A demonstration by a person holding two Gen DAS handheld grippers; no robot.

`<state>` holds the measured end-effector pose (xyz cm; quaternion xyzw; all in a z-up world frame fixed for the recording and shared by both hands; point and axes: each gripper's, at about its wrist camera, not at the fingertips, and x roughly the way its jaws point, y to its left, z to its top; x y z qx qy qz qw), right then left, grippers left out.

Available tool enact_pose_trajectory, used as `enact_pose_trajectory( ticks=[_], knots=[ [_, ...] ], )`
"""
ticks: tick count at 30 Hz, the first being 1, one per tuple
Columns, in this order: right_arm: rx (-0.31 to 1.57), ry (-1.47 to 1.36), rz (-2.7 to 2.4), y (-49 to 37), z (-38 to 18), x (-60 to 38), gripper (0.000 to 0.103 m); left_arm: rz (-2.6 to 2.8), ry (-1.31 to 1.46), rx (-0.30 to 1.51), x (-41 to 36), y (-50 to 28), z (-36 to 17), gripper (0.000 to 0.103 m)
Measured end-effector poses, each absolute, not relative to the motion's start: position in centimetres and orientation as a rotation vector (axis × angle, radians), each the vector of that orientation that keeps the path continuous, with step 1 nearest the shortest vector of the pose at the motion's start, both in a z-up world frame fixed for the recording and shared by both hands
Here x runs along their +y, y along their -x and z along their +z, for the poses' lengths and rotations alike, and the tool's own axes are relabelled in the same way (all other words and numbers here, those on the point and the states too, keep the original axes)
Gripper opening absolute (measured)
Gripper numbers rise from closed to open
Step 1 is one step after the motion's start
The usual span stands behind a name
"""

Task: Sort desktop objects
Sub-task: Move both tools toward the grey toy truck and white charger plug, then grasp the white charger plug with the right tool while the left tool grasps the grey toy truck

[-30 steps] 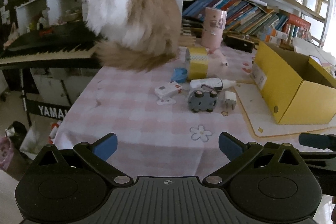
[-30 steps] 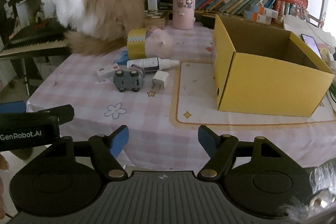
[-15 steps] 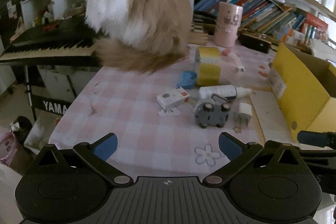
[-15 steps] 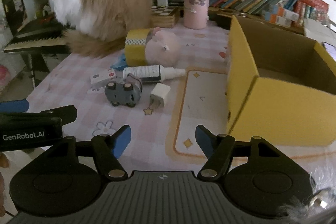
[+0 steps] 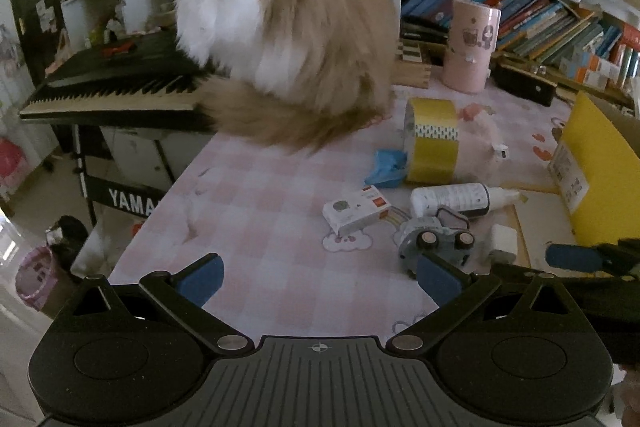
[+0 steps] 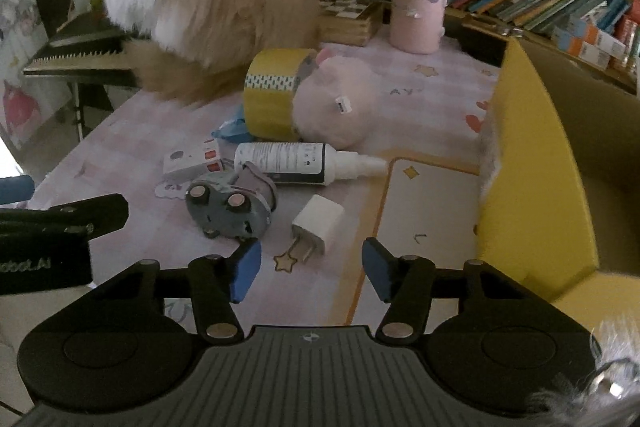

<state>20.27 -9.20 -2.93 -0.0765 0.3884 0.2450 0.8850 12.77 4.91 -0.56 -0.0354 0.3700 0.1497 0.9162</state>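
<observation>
- The right gripper (image 6: 311, 271) has its blue-tipped fingers (image 6: 245, 270) spread wide and empty, now just short of the white charger plug (image 6: 318, 227); a second ago it hung well back from the clutter.
- The left gripper (image 5: 318, 277), also wide open and holding nothing, has closed in too, its right finger beside the grey toy car (image 5: 434, 239).
- Judged from this, sorting is only beginning: nothing is grasped yet, and the yellow box (image 6: 536, 163) waits at the right of the worktop (image 5: 260, 211).
- Further out lie a white bottle (image 6: 288, 163), a small carton (image 5: 356, 213), yellow tape (image 6: 276, 93) and a fluffy cat (image 5: 276, 23).
- Readable writing: "YAMA" on the keyboard stand (image 5: 132, 201); the left gripper's body, in the right view, shows blurred white lettering that cannot be read.
</observation>
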Motion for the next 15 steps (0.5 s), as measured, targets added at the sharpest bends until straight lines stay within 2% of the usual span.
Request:
enact_pose_trajectory(
  ticks=[9, 10, 12, 15],
  knots=[
    [0.843, 0.194, 0.518, -23.0, -4.5, -7.8, 0.051, 0.302, 0.061, 0.788, 4.8, -14.1, -0.8, 0.103],
    [0.853, 0.191, 0.519, -23.3, -4.6, -7.8, 0.05, 0.295, 0.064, 0.792, 4.8, -14.3, -0.9, 0.103],
    [0.878, 0.176, 0.533, -23.8, -4.9, -7.8, 0.032, 0.276, 0.066, 0.801, 4.6, -14.7, -1.1, 0.103],
    [0.872, 0.163, 0.531, -24.1, -4.6, -8.2, 0.028, 0.248, 0.067, 0.807, 4.2, -15.3, -1.3, 0.103]
  ],
)
